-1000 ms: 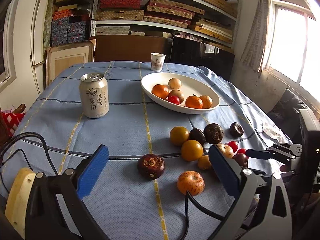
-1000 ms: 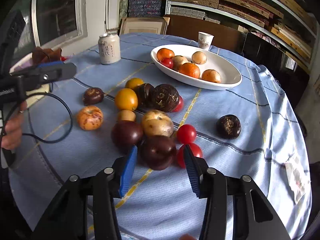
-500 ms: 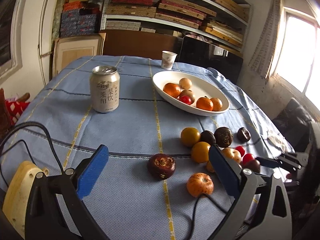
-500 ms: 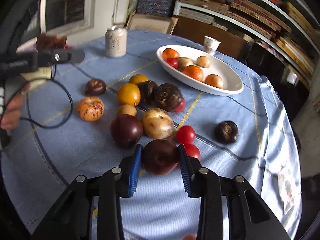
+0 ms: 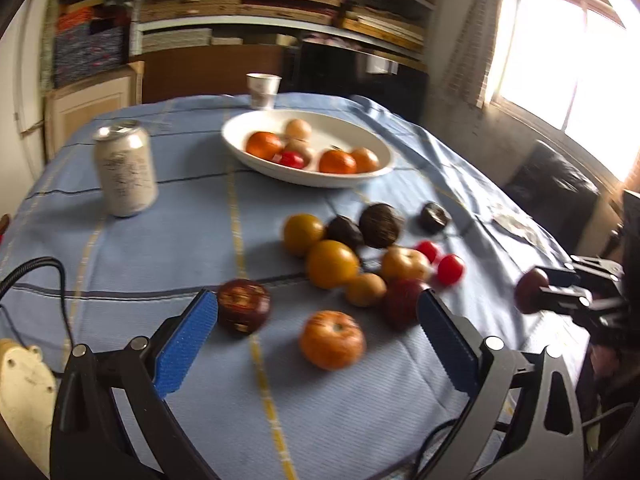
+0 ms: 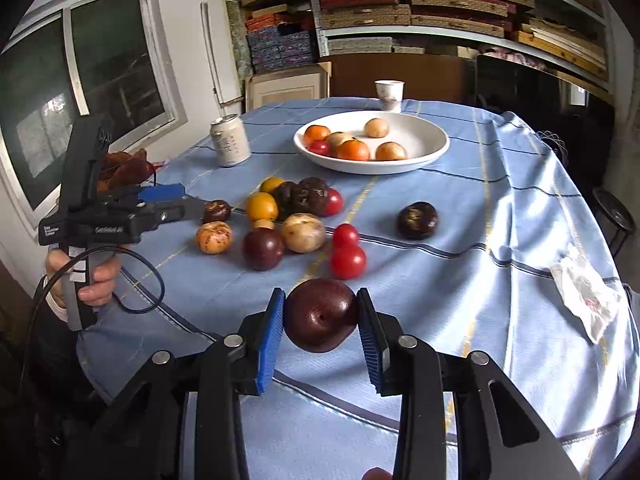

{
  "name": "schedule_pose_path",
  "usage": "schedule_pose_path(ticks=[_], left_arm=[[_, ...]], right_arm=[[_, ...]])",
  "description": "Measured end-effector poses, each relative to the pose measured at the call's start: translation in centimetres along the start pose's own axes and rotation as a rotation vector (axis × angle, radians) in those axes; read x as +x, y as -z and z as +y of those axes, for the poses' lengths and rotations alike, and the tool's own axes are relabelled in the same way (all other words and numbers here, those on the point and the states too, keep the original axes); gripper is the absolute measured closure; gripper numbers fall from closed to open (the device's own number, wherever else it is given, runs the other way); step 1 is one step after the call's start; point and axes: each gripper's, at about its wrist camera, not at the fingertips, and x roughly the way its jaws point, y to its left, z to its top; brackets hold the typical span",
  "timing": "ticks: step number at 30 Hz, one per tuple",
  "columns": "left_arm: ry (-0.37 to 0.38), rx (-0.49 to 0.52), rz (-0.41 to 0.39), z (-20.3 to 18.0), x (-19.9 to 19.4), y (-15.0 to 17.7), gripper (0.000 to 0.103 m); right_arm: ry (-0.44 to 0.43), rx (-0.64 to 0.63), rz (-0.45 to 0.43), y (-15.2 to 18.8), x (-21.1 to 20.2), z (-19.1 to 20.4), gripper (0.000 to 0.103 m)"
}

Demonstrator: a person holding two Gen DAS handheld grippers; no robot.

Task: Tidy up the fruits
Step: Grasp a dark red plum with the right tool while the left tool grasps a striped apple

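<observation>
Between the blue pads of the right gripper (image 6: pixel 320 330), a dark maroon round plum (image 6: pixel 321 315) is now clamped and lifted off the blue checked tablecloth (image 6: pixel 500 240), ready for the white oval bowl (image 6: pixel 424 148). Half a second ago it sat low. The left gripper (image 5: pixel 318 330) hovers wide apart, empty.

Dark red plum (image 6: pixel 321 320) clamped between blue pads of right tool (image 6: pixel 320 334), lifted clear of table (image 6: pixel 500 300). Loose cluster on blue cloth: two red tomatoes (image 6: pixel 347 261) touching, second plum (image 6: pixel 263 248), pale yellow fruit (image 6: pixel 303 233), speckled orange fruit (image 6: pixel 214 237), yellow-orange fruit (image 6: pixel 261 207). White bowl (image 6: pixel 432 148) holding six fruits, mostly oranges (image 6: pixel 352 150).
</observation>
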Motion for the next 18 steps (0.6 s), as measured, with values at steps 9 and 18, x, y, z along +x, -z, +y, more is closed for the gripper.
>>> schedule_pose_path(ticks=[9,18], left_arm=[[0.058,0.051,0.068,-1.3,1.4,0.5,0.036],[0.049,0.032,0.141,-0.8,3.1,0.8,0.047]], right_arm=[[-0.031,0.029,0.004,0.4,0.5,-0.1,0.067],[-0.026,0.036,0.005,0.4,0.5,-0.2,0.066]])
